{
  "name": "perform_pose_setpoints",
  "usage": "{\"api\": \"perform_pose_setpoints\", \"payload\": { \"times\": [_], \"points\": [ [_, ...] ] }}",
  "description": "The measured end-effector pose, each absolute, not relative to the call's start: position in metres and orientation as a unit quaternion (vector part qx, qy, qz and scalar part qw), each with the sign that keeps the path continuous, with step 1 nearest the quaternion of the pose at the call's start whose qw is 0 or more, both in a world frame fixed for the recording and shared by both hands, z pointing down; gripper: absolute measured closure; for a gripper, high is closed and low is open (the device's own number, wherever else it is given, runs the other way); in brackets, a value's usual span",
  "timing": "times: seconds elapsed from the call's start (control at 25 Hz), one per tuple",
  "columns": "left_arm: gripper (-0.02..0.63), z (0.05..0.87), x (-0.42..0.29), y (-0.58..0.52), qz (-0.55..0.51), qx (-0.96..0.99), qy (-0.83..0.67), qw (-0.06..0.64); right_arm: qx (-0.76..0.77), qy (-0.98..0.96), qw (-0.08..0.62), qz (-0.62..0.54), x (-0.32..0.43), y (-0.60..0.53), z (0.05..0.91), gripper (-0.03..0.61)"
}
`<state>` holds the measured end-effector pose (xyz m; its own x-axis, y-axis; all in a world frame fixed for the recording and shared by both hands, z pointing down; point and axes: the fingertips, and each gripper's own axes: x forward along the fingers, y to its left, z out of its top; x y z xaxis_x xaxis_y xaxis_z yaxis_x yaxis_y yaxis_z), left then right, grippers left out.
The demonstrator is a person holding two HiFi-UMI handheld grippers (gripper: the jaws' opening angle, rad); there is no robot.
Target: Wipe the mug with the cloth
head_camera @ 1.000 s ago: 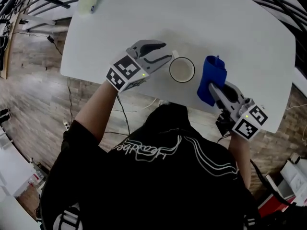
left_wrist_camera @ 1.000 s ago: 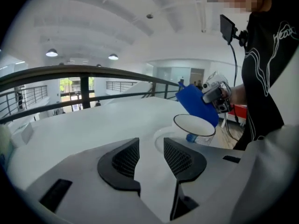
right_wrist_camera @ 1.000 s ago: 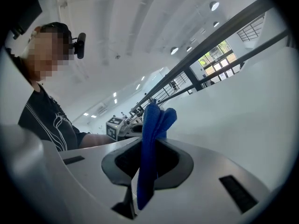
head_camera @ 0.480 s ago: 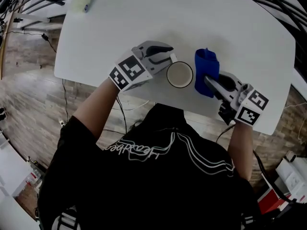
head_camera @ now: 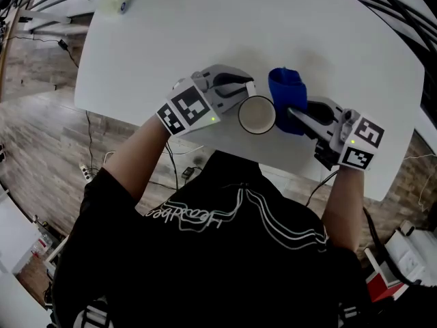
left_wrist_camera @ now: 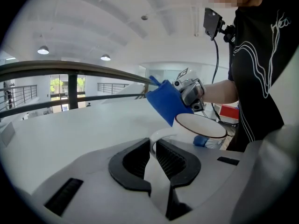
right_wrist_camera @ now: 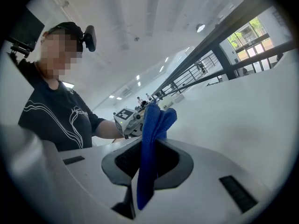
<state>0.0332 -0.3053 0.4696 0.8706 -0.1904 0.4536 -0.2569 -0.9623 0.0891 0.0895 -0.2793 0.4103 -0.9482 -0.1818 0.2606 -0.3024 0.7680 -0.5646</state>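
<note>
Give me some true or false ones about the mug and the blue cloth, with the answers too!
1. The blue cloth is stuffed inside the white mug with a dark rim. False: the right gripper holds it up beside the mug.
2. The mug's handle sits between the jaws of the left gripper. True: they are closing on it.
3. The mug lies on its side. False: it stands upright on the white table.
4. The right gripper is clamped on the cloth. True.
</note>
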Motion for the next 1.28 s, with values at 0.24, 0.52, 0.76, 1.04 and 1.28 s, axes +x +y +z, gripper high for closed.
{"api": "perform_pose_setpoints", "payload": {
  "times": [0.24,0.52,0.76,1.04,1.28],
  "points": [
    [0.566,0.473,0.032,-0.308,0.225,0.964,-0.117,0.079,0.079,-0.939,0.116,0.316,0.081,-0.28,0.415,0.531],
    [0.568,0.471,0.034,-0.308,0.219,0.965,-0.117,0.089,0.043,-0.932,0.131,0.334,0.077,-0.277,0.425,0.531],
    [0.569,0.474,0.032,-0.31,0.207,0.964,-0.127,0.108,0.035,-0.92,0.153,0.358,0.071,-0.283,0.447,0.531],
    [0.569,0.476,0.033,-0.312,0.201,0.964,-0.131,0.116,0.052,-0.909,0.193,0.365,0.067,-0.289,0.465,0.531],
    [0.569,0.474,0.032,-0.311,0.204,0.963,-0.141,0.11,0.082,-0.914,0.172,0.358,0.072,-0.29,0.458,0.531]
  ]
}}
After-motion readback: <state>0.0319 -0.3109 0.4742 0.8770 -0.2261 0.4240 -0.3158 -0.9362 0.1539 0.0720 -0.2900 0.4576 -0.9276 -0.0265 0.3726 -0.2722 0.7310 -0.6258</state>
